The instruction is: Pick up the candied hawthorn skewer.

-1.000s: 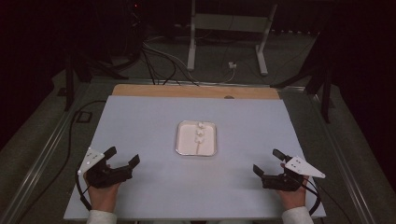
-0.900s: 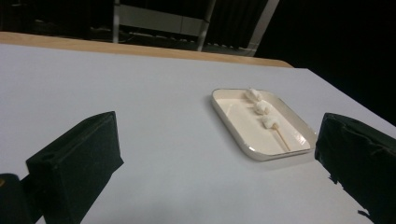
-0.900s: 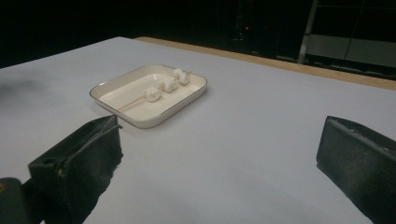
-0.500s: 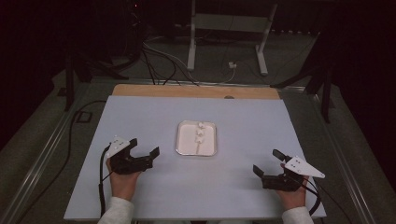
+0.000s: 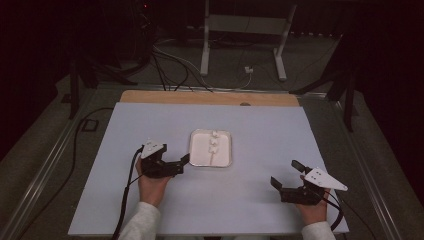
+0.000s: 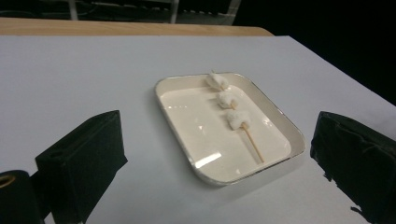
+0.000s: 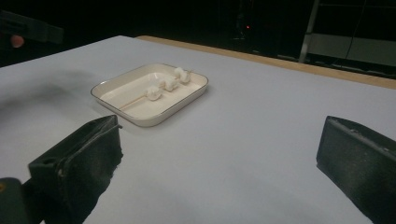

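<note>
The skewer (image 6: 236, 122) lies in the white tray (image 6: 285, 128) at mid-table, its three white pieces resolved in the left gripper view, mere specks from above. The left gripper (image 5: 181, 162), jaws spread wide and empty, sits just beside the tray's near-left corner. The right gripper (image 5: 286, 174), equally spread, rests well apart.

— What is seen beyond the pale table (image 5: 150, 125)?
— A dark room; a grey floor (image 5: 310, 70) crossed by cables (image 5: 170, 60), and a white metal stand (image 5: 245, 22) is set behind.
</note>
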Tool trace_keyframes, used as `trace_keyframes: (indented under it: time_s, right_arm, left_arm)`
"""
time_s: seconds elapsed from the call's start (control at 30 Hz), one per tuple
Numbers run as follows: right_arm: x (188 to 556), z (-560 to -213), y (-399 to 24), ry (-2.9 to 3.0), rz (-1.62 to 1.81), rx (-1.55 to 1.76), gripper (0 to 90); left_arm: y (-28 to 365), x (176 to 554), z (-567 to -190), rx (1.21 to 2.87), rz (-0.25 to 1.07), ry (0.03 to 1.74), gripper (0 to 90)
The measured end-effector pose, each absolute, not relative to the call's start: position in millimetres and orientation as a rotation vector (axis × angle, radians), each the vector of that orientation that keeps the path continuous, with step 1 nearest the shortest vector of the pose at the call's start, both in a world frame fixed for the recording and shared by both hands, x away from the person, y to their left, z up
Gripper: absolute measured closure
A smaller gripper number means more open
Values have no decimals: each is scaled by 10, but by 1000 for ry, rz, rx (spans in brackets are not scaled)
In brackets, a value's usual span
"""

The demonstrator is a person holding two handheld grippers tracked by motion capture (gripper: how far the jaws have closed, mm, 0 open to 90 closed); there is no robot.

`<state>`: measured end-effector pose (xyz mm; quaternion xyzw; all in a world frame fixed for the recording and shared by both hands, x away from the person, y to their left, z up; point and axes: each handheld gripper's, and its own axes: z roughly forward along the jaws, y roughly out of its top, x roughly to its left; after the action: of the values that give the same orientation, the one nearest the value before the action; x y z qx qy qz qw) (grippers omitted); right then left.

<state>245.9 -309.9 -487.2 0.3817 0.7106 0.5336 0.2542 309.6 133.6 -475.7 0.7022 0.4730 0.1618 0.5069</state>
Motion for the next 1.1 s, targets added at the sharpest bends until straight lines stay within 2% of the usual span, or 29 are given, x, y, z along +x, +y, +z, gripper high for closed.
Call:
trace_keyframes:
  time_s: [0.5,0.73,0.97,1.1]
  right_arm:
    - [2459,-4874,-3095,1932,1452,1038,2]
    - [2459,-4873,-3098,1933,1452,1041,1]
    - [2459,-4873,-3099,1932,1454,1042,2]
    - [2460,-4872,-3101,1930,1455,1045,1]
  left_arm:
    - [901,3370,-4945,1761,316,1142,55]
    - [678,3453,-5060,1843,282,1145,79]
    - [513,3519,-5132,1913,311,1159,175]
    - [426,3539,-5168,1982,356,1148,261]
